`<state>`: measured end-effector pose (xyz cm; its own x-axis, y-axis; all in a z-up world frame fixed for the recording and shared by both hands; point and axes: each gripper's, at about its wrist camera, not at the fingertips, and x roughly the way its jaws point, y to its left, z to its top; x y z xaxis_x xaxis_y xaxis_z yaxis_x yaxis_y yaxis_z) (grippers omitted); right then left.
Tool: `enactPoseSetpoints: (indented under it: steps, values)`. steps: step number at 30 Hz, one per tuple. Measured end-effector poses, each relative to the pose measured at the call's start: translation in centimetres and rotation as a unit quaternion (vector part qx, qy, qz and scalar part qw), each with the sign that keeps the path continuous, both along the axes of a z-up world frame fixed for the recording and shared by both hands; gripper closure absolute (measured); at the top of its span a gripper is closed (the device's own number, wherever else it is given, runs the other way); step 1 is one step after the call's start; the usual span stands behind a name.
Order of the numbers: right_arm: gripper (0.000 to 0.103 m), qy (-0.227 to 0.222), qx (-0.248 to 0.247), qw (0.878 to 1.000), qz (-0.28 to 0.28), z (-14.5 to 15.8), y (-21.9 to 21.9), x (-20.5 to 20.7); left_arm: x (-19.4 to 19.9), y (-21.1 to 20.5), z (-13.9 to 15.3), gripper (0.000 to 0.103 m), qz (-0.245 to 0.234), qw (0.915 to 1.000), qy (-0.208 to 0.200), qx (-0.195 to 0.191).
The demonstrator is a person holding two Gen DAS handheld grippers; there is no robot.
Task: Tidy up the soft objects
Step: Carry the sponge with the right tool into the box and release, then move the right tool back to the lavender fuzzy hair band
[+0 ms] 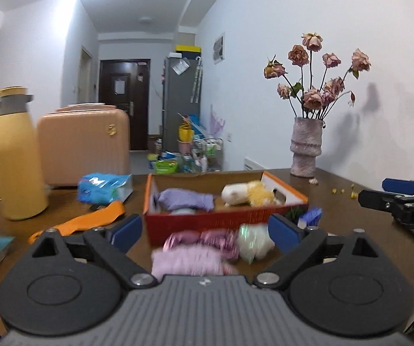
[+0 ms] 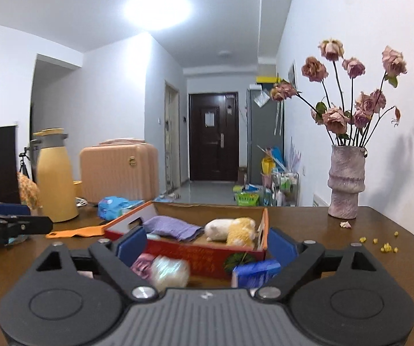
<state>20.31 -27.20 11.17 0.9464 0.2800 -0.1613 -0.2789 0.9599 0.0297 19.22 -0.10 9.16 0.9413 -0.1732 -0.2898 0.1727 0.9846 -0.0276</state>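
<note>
Both tools are seen with their jaws spread wide and nothing between the pads: the left tool (image 1: 205,232) and the right tool (image 2: 207,245) are held above the worktop (image 2: 308,230), on the near side of the orange-red box (image 1: 221,222).

Inside the box a purple cloth (image 1: 186,199) and a white and yellow plush (image 1: 247,193) are already laid. Just in front of the box, on the near side, a pink fluffy bundle (image 1: 195,250) and a pale shiny soft ball (image 1: 253,243) lie loose, blurred in both views.

The step in hand is judged to be the next pick-up from this near pile. One item should be chosen and approached from above, with the pads closed on its bulk rather than on a loose edge, so that its neighbour is not dragged along. It should be lifted clear of the box's front wall before being let go inside.

The worktop is dark brown wood. To the left of the box stand a yellow jug (image 1: 16,155), a blue packet (image 1: 103,187) and an orange strap (image 1: 91,222); behind the box to the right, a vase of dried roses (image 1: 306,147). Beyond the box a hallway with a dark door (image 1: 124,103) is seen.
</note>
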Motion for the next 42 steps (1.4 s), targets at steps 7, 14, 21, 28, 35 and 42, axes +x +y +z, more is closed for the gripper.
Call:
enactPoseSetpoints:
  steps: [7, 14, 21, 28, 35, 42]
  values:
    - [0.008, -0.009, 0.007, 1.000, 0.003, -4.0, 1.6, -9.2, -8.7, 1.4, -3.4, 0.006, 0.033, 0.9994, 0.004, -0.009]
    - [0.008, 0.014, -0.009, 1.000, 0.024, -5.5, 2.9, -13.1, -11.3, 3.3, -3.5, 0.006, 0.044, 0.9985, 0.009, -0.030]
    - [0.007, 0.009, 0.022, 1.000, 0.015, -5.7, 3.4, -11.9, -8.7, 4.2, -4.3, 0.010, 0.043, 0.9961, 0.027, -0.073]
    - [0.026, 0.108, 0.091, 0.987, 0.077, -6.0, 5.5, -4.4, -0.8, 6.1, -5.2, 0.024, 0.062, 0.9894, 0.062, -0.116]
    - [0.051, 0.178, 0.131, 0.971, 0.093, -6.6, 9.9, 6.8, 10.5, 7.4, -6.4, 0.032, 0.028, 0.9828, 0.123, -0.135]
    - [0.058, 0.204, 0.135, 0.966, 0.086, -8.5, 13.2, 13.9, 15.6, 9.5, -10.1, 0.056, 0.001, 0.9577, 0.183, -0.222]
